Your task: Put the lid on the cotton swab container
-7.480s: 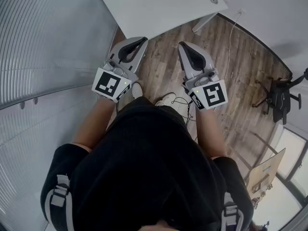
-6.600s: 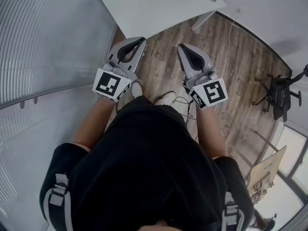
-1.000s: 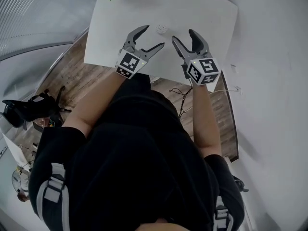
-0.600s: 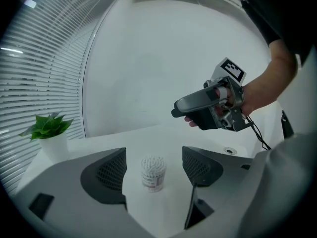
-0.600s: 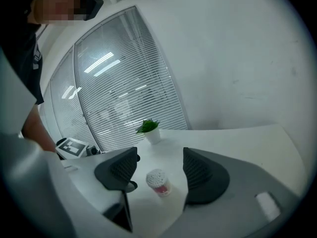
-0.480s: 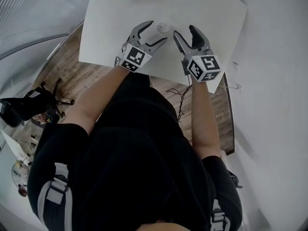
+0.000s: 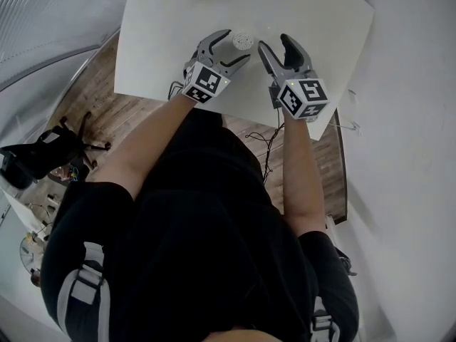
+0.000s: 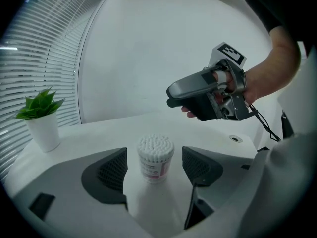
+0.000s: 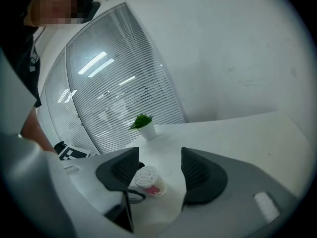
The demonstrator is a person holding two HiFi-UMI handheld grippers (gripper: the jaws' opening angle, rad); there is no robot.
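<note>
Far left: small potted plant (image 8: 43, 127) at the edge of the white table (image 7: 164, 41).

Left gripper (image 7: 234, 48): jaws wide apart. The cotton swab container (image 8: 155, 158) stands upright between them, clear of both pads. It is open, with the swab heads showing, and sits near the middle of the table.

Right gripper (image 7: 274, 41): just beside the container on its right. The jaws are apart, have just been closing a little, and have nothing between them. Its own view shows the container ahead, off toward the left jaw.

Far right: cable grommet (image 8: 235, 139) in the tabletop.

Lid: not found in any view.

Judgement: early approach, container not yet steadied.

How to do it well:
- Centre the left pads on the labelled wall, below the swab heads.
- Close gently. The tub looks light and could tip or skid if one pad lands first.
- Hold it upright against the table.
- The right gripper must first fetch the lid, carry it level over the rim, and press straight down.
</note>
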